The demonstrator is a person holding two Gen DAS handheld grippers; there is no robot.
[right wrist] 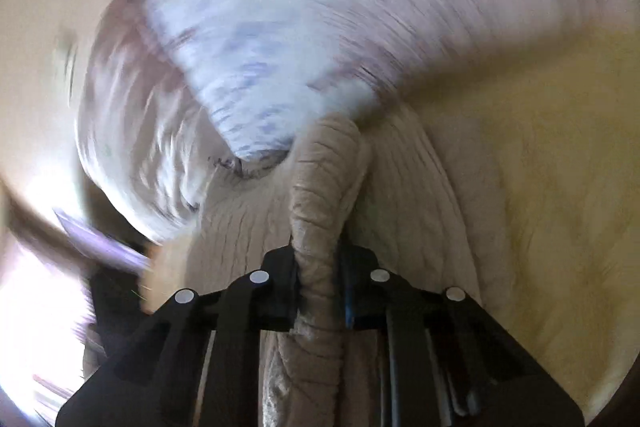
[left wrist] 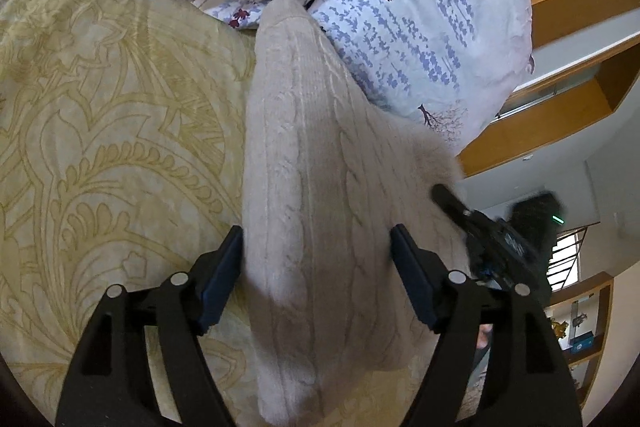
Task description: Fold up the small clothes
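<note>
A beige cable-knit garment [left wrist: 312, 155] lies in a long strip on the yellow patterned bedspread [left wrist: 100, 115]. My left gripper [left wrist: 316, 247] is open, its jaws wide apart on either side of the knit, not pinching it. My right gripper [right wrist: 320, 283] is shut on a bunched edge of the same knit garment [right wrist: 320, 187] and holds it up off the bed; that view is motion-blurred. The right gripper also shows in the left wrist view [left wrist: 448, 197] at the garment's right edge.
A floral white and purple duvet [left wrist: 420, 19] is piled along the far side of the bed, touching the garment's far end. Wooden shelving [left wrist: 568, 75] and a wall stand to the right. The bedspread also shows in the right wrist view [right wrist: 540, 167].
</note>
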